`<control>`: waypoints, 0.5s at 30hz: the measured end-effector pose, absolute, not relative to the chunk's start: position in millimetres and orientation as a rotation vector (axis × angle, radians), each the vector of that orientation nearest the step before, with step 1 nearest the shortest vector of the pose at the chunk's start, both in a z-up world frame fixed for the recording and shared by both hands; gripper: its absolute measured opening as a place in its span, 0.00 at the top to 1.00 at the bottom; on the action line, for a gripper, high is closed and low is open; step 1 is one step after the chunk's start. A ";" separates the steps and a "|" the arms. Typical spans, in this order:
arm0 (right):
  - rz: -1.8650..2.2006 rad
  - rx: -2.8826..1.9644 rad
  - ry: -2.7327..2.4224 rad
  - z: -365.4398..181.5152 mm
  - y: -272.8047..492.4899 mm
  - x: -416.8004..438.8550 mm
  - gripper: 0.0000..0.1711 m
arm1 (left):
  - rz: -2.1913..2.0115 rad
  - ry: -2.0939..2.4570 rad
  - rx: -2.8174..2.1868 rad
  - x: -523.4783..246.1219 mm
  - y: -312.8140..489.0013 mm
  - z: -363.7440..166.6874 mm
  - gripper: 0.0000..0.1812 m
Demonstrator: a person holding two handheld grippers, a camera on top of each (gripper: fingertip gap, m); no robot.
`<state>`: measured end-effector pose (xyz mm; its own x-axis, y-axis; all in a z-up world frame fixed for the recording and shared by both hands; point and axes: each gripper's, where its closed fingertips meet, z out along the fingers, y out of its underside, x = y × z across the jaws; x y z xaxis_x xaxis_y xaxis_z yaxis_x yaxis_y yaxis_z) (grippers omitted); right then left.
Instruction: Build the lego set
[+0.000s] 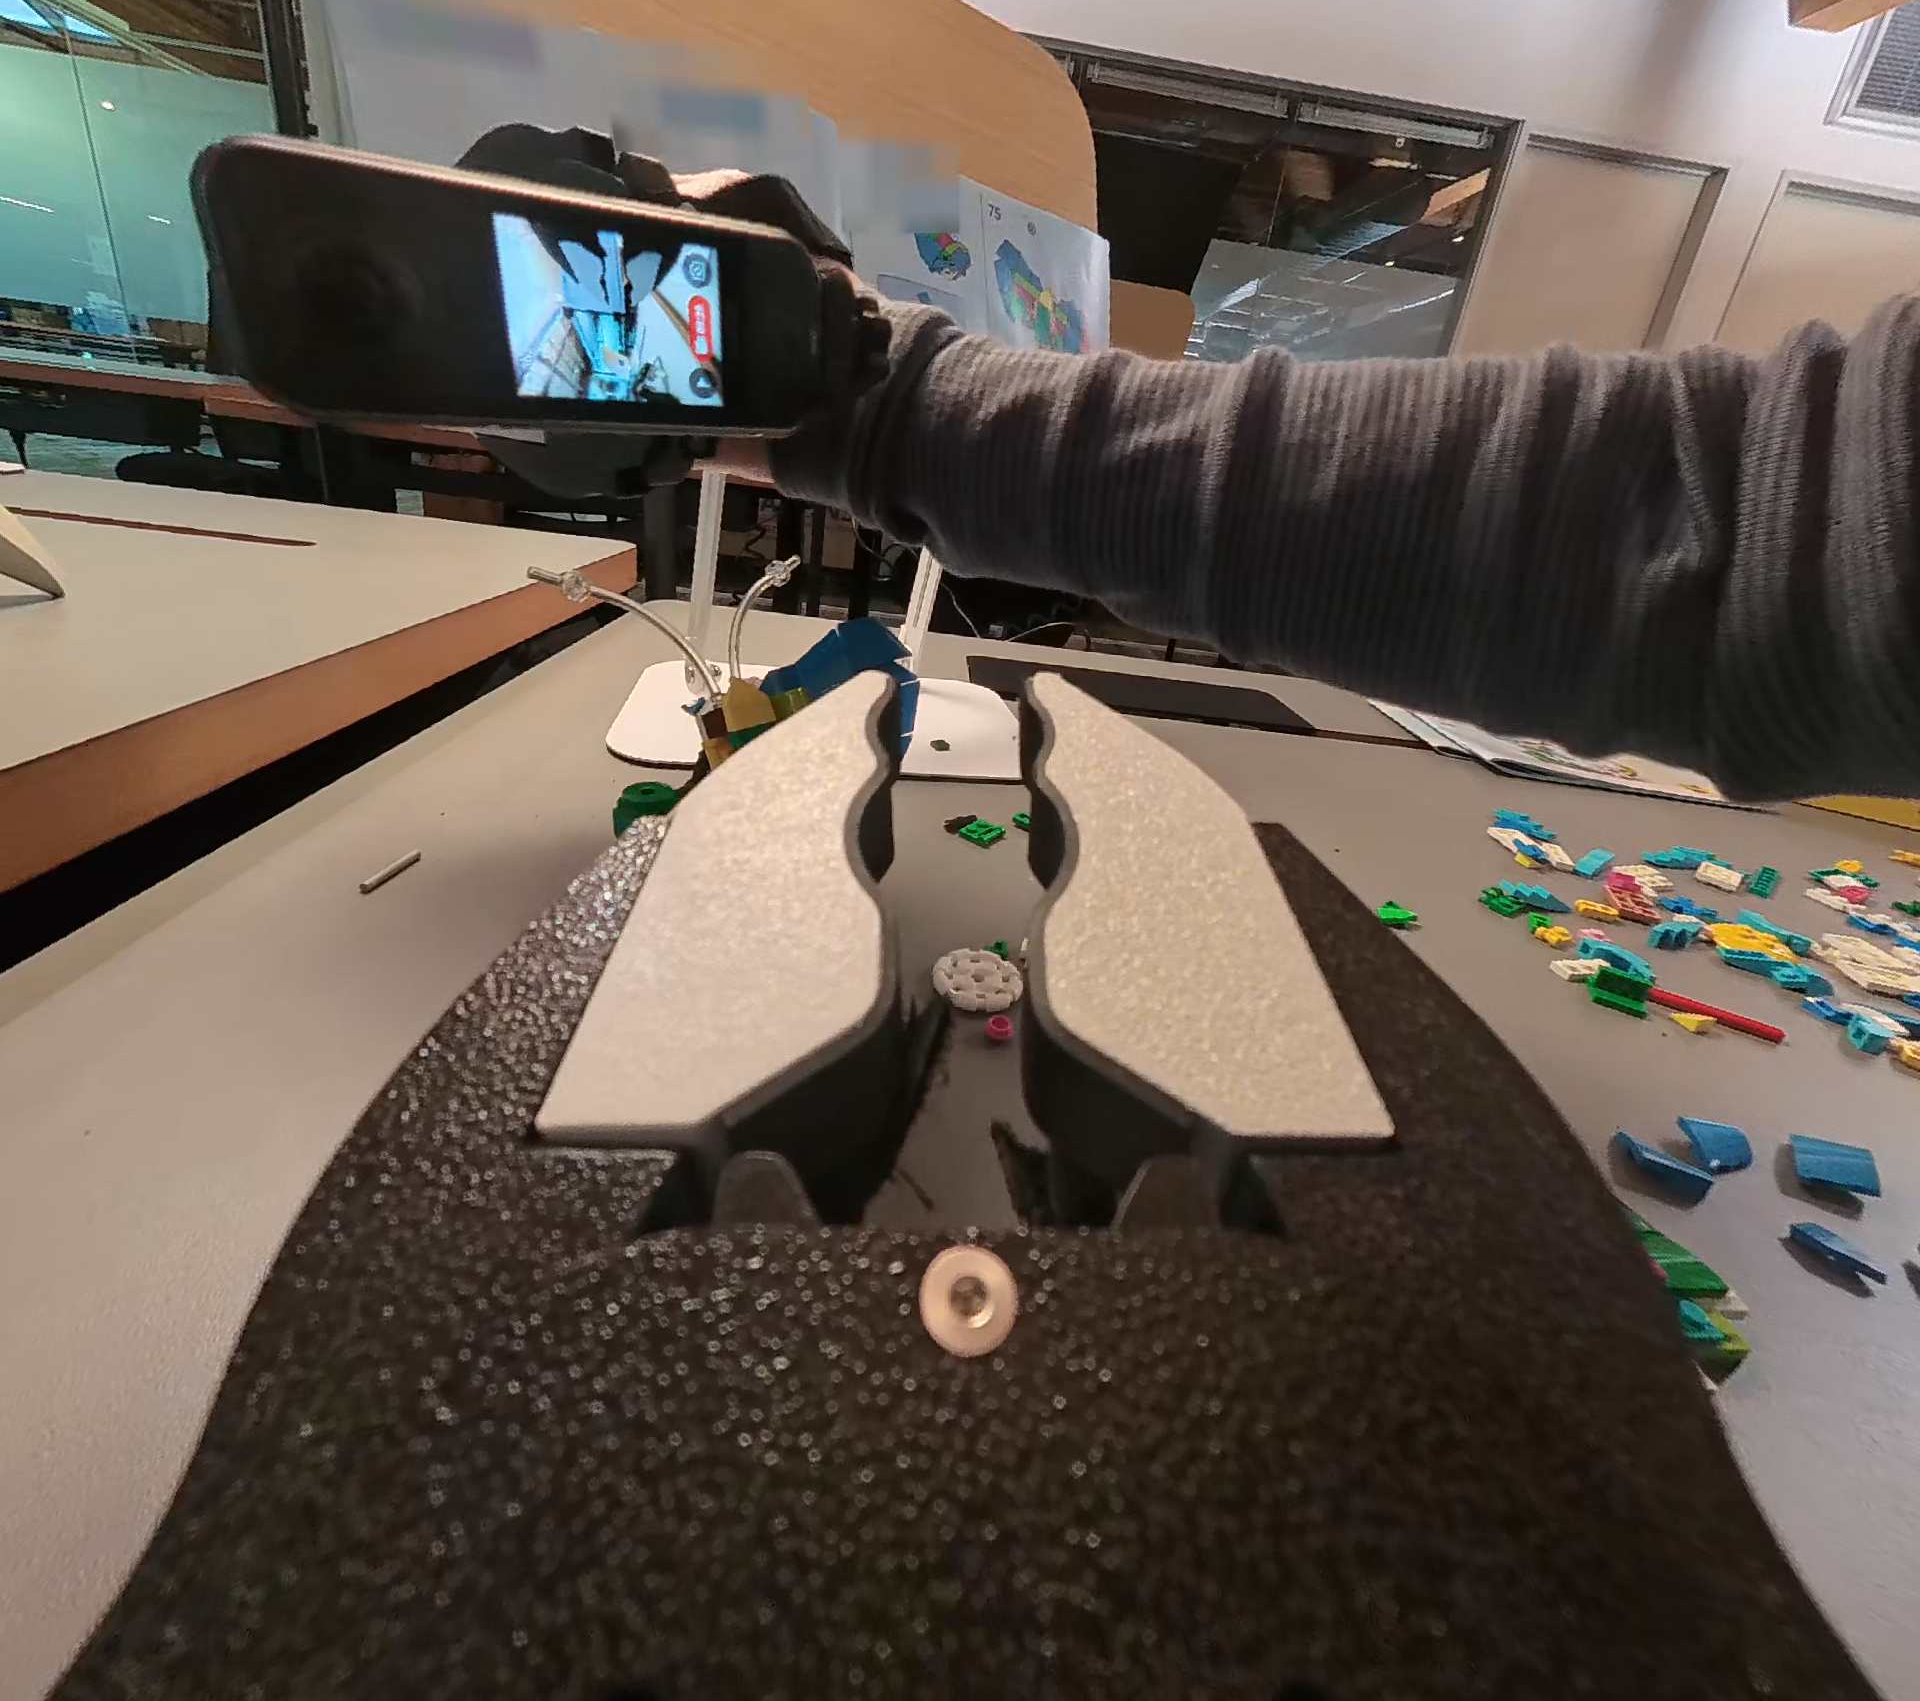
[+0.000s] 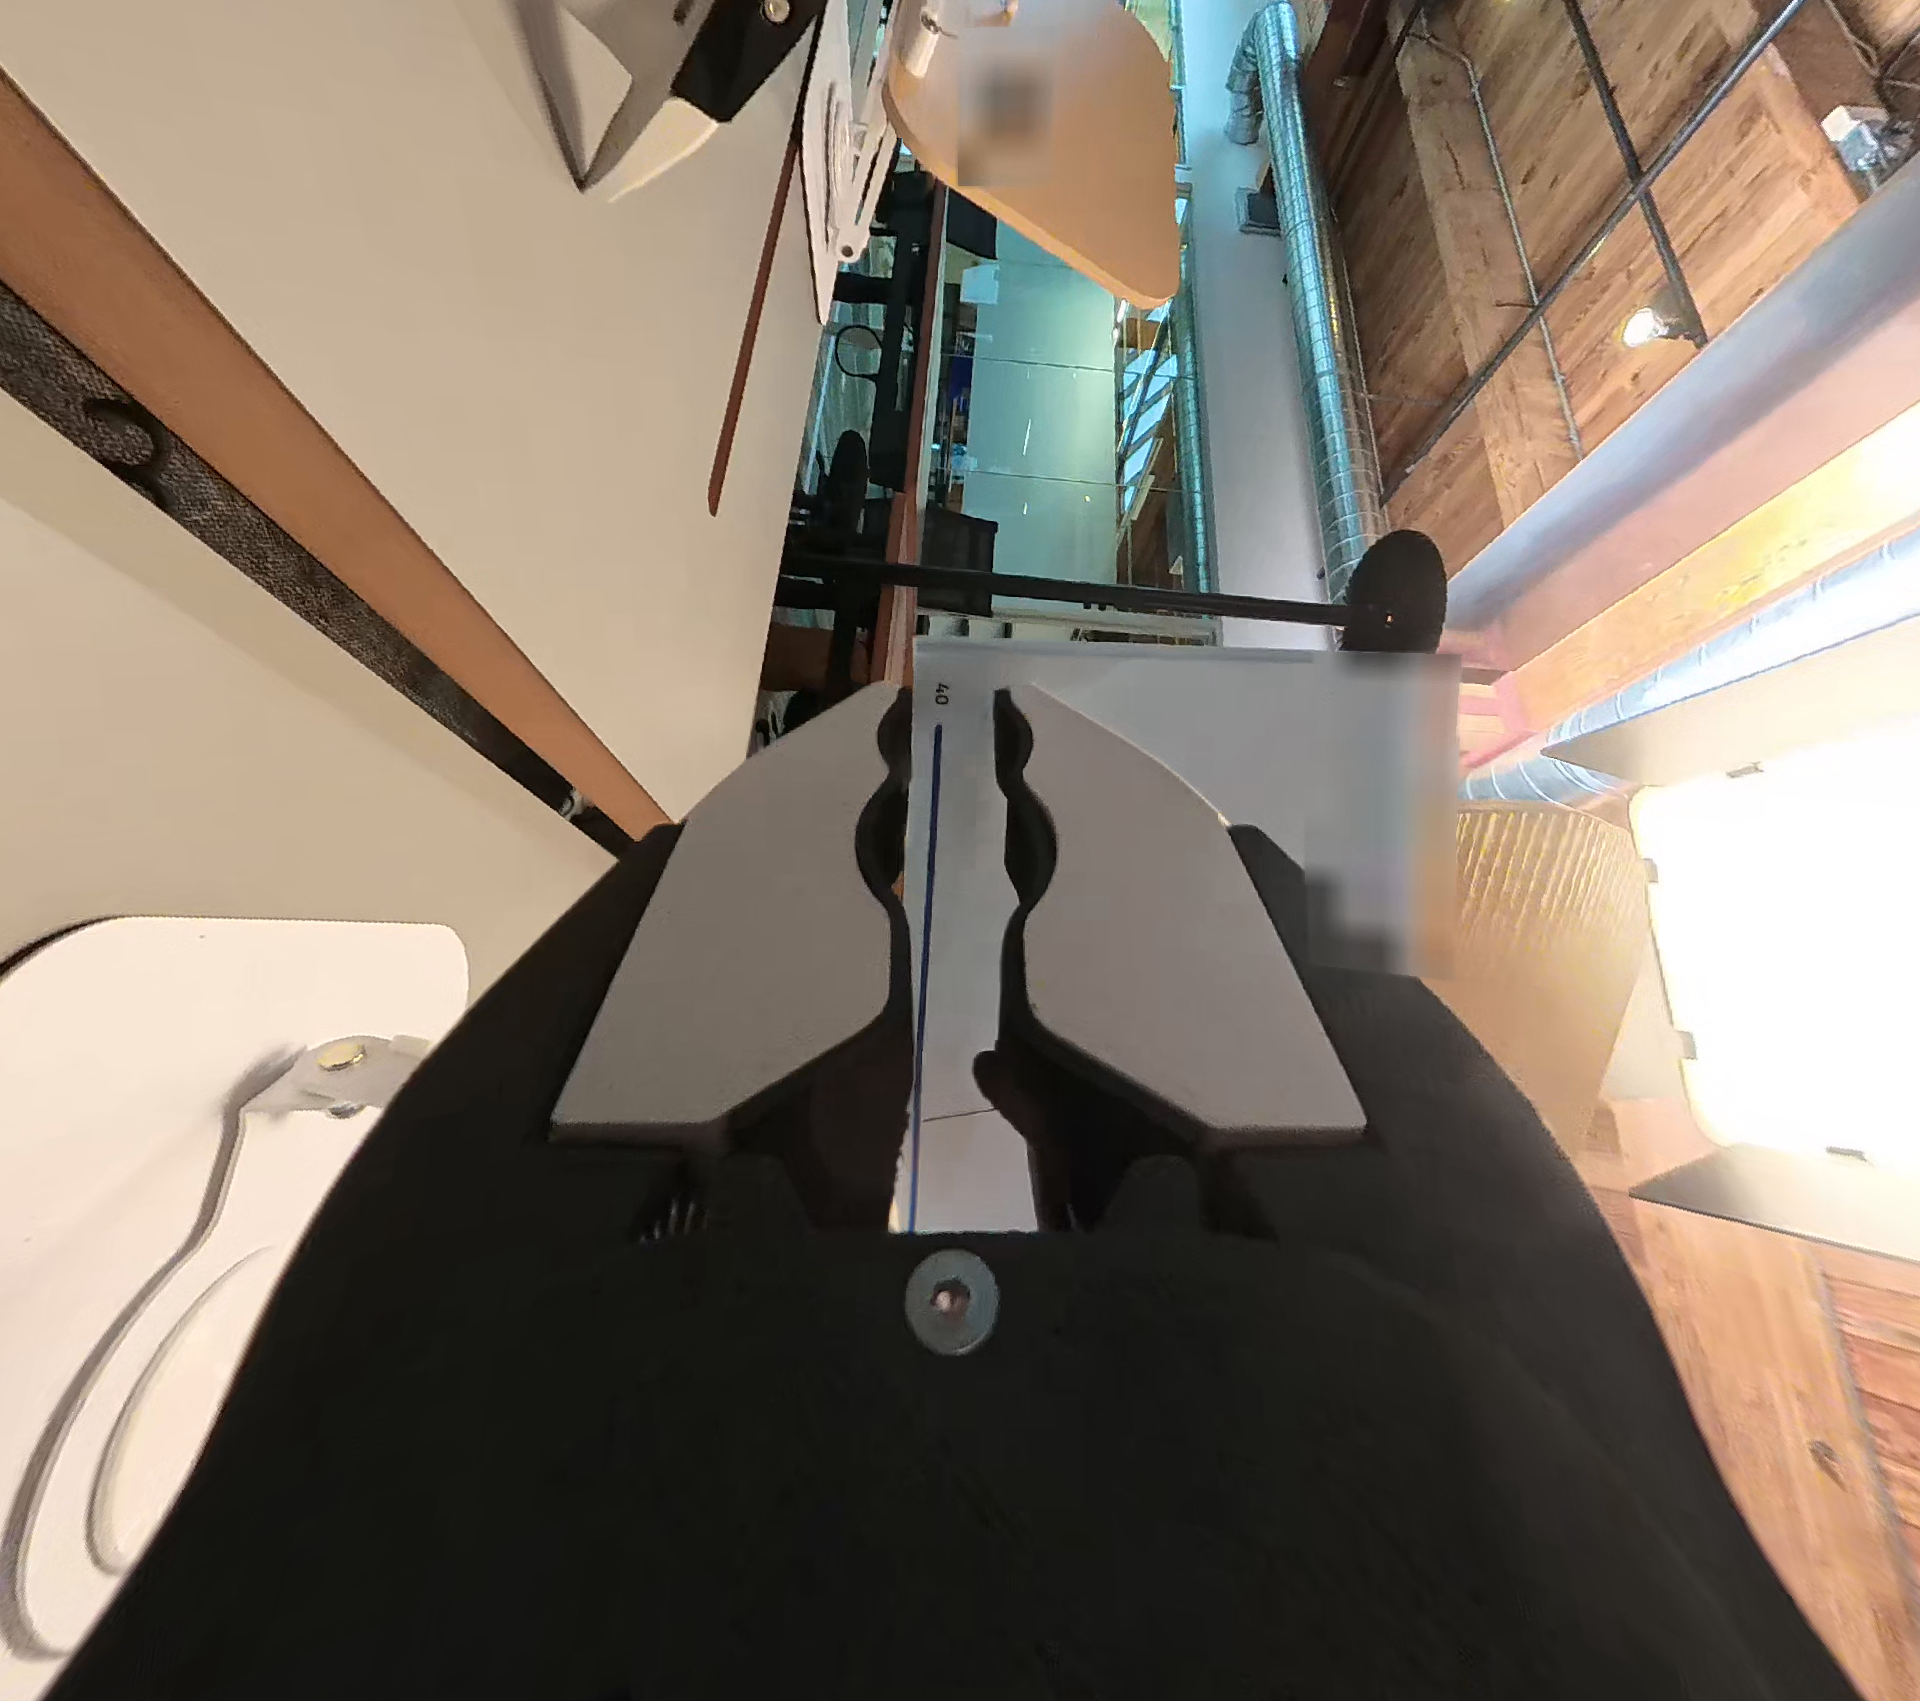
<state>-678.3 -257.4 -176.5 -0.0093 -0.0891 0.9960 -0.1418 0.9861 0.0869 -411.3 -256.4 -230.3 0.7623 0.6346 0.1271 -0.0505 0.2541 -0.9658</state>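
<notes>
My left gripper (image 1: 958,706) hangs low over the grey table (image 1: 260,1080), fingers parted with a clear gap and nothing between them; a round white piece (image 1: 977,978) and a tiny pink stud (image 1: 1000,1029) lie on the table in that gap. The partly built blue model (image 1: 847,675) sits just past the fingertips, half hidden behind the left finger, so I can't make out its shape. Loose lego pieces (image 1: 1704,934) spread to the right, cut off at the frame edge. A grey sleeve (image 1: 1351,508) crosses the upper view and blocks the instruction sheet (image 1: 1039,269) behind it. Only the right wrist view, rolled sideways, shows my right gripper (image 2: 956,701): fingers slightly apart around a white page (image 2: 1143,778); whether they pinch it, I cannot tell. The left view shows only its phone (image 1: 499,290).
</notes>
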 end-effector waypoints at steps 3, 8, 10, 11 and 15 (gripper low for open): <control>0.073 0.158 -1.603 -176.8 -257.6 -676.2 0.93 | 0.497 -0.563 -1.239 -411.2 -256.0 -230.5 0.88; 0.099 0.124 -1.603 -170.7 -254.5 -676.0 0.99 | 0.496 -0.563 -1.240 -411.1 -255.8 -230.7 0.89; 0.111 0.129 -1.618 -171.5 -255.6 -675.4 0.98 | 0.495 -0.563 -1.241 -411.1 -255.5 -230.8 0.89; 0.119 0.132 -1.632 -173.0 -256.6 -675.0 0.95 | 0.493 -0.563 -1.241 -411.0 -255.3 -230.8 0.89; 0.106 0.125 -1.663 -175.8 -257.2 -677.1 0.86 | 0.488 -0.565 -1.239 -411.2 -255.3 -230.8 0.89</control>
